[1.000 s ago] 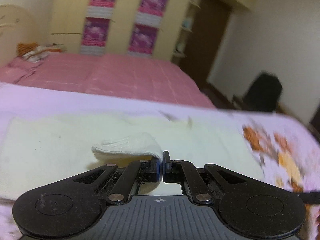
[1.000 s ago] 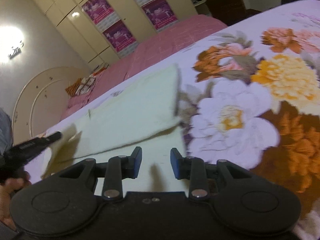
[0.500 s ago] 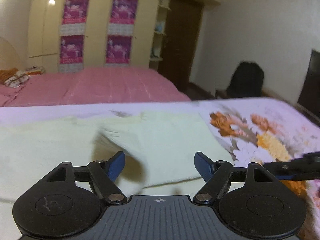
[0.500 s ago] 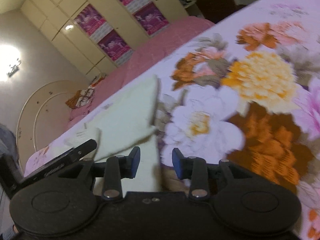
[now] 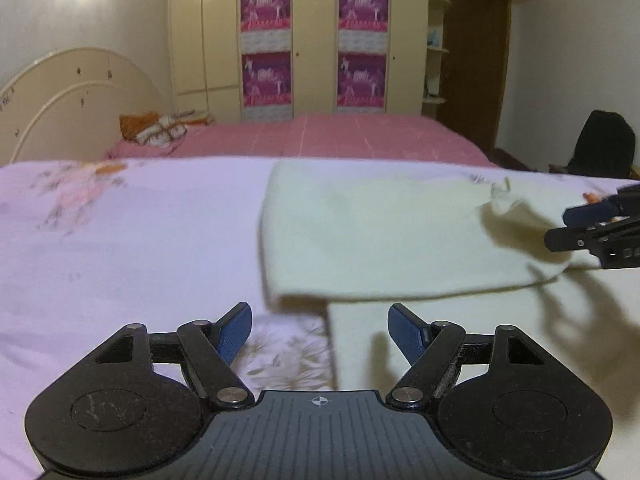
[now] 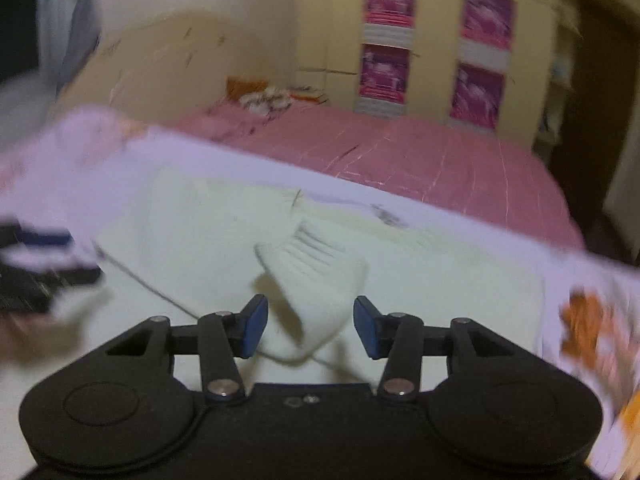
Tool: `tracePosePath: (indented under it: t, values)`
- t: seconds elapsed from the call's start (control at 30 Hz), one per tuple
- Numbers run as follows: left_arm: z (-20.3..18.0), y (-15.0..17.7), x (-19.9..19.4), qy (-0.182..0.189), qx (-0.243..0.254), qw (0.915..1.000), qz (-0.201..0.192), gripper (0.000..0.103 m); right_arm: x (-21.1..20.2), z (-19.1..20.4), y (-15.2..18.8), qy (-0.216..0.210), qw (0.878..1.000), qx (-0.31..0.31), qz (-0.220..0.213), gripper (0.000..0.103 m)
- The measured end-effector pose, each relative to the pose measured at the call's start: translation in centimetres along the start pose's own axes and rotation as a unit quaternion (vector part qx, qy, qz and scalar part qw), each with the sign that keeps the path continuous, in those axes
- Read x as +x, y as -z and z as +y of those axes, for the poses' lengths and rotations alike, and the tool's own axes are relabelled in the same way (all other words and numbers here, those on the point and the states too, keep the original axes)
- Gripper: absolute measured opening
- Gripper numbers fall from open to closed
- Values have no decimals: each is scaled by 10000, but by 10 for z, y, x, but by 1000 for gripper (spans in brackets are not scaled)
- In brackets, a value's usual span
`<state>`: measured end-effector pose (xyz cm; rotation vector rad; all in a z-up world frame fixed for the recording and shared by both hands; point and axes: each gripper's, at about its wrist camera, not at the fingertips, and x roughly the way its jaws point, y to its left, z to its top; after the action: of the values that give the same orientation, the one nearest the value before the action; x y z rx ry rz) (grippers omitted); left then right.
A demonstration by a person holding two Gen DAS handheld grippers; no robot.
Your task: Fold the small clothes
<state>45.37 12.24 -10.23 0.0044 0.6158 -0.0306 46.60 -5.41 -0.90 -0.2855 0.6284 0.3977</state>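
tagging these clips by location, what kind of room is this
A bedroom, most likely in a home. A bed with a pink cover and a curved cream headboard stands behind the floral sheet used as the work surface, and a built-in wardrobe with magenta posters fills the far wall.

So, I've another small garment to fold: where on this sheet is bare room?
Free: the lilac sheet left of the cream garment, beyond the left tongs. Crowded: the garment's right end, by the right tongs.

wardrobe (image 5: 296, 40): cream, magenta posters | bed (image 5: 340, 136): pink | door (image 5: 476, 60): dark
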Motion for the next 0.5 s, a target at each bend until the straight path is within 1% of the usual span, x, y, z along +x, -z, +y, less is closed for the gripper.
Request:
tracePosePath:
  t: [0.03,0.1,0.13,0.17,0.2,0.23,0.27,0.33,0.37,0.43,0.5]
  values:
    - [-1,0,5,28,-13,10000,11,75,7,6,-2,87,9998,-198,48,40]
    - [-2,0,12,85,-8,10000,12,75,18,12,-5,289,9985,-438,130,6]
    - [-4,-1,16,108,6,9999,6,75,19,11,-4,425,9982,-398,134,3]
    - [-4,-2,18,134,13,9999,-2,75,16,5,-4,571,9981,-238,52,4]
    - [-3,-3,18,150,8,9999,-29,75,10,-6,-5,694,9976,54,-48,3]
    - [-3,-3,21,175,-6,9998,-43,69,6,-16,-3,753,9966,311,-112,3]
    - [-1,-3,22,210,-33,9998,-38,59,-1,-26,-2,812,9949,569,-186,3]
    - [3,-1,24,258,-109,9996,-42,56,-13,-44,6,1080,9898,885,-282,3]
    - [4,-1,24,257,-103,9996,-58,56,-17,-54,11,1125,9880,1021,-284,3]
    - [4,-3,27,254,-68,9996,-82,56,-20,-69,20,1035,9848,1380,-194,3]
    - [4,-5,31,289,-71,9995,-50,45,-20,-79,31,922,9802,1748,-112,4]
